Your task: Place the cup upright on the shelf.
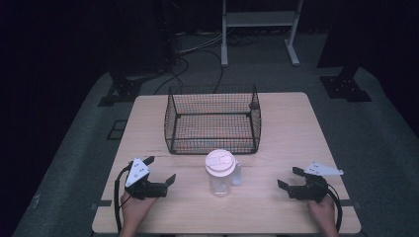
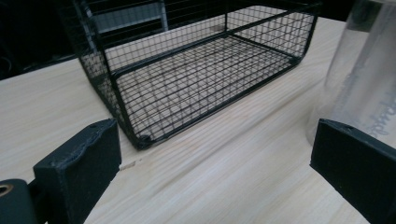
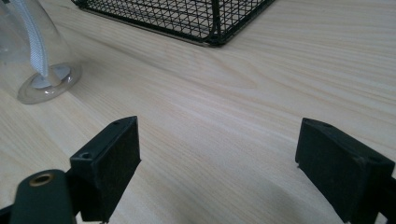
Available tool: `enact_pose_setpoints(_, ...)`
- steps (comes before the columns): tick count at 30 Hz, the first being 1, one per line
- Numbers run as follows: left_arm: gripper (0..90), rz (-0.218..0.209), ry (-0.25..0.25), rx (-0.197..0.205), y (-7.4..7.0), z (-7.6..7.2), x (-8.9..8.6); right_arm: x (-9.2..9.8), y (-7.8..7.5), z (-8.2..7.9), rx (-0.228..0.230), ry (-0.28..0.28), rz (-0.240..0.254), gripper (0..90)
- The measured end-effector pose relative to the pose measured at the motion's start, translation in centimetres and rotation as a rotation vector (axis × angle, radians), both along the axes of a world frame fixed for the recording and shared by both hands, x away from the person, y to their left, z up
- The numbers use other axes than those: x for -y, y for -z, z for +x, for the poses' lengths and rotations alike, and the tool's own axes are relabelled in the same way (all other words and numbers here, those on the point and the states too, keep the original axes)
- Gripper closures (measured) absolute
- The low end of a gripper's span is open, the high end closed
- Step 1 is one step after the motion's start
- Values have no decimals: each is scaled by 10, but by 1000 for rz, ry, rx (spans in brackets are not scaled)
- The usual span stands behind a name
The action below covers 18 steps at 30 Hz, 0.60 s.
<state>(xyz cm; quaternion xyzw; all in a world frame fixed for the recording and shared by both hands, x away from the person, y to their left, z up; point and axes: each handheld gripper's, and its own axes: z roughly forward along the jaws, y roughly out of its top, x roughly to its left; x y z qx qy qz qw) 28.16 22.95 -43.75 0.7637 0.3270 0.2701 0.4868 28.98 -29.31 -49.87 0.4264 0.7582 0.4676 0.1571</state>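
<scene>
A pale wooden bench [image 1: 286, 128] fills the middle of the high view, standing on grey floor in a dark room. A black wire-mesh basket [image 1: 213, 120] with an open top sits at the centre of the frame. Just below it, apart from its near wall, stands a clear plastic pitcher with a white round lid [image 1: 221, 173] and a handle on its right side.

The left claw [image 1: 161, 171] is at the lower left of that view, held in a hand [image 1: 134, 207] coming in from the bottom edge, its jaws spread wide and holding nothing. The right claw [image 1: 291, 177] is at the lower right, in the other hand [image 1: 323, 212], likewise spread wide and empty. Both point inward toward the pitcher, each well apart from it.

In the left gripper view the basket [image 2: 201, 79] takes the upper middle, its near corner just above the left jaw, and the pitcher's clear wall [image 2: 364, 79] rises at the right edge. In the right gripper view the pitcher's base [image 3: 44, 81] rests at the upper left, with a basket corner [image 3: 210, 23] along the top.
</scene>
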Motion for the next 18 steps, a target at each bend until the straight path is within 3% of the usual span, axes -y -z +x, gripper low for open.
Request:
enact_pose_setpoints(10, 9, 4, 49, -5, -11, 3, 11, 0, 0, 0, -4, 3, 1, 129)
enact_pose_setpoints(18, 10, 6, 87, 16, -23, 1, 18, 0, 0, 0, -2, -1, -2, 129)
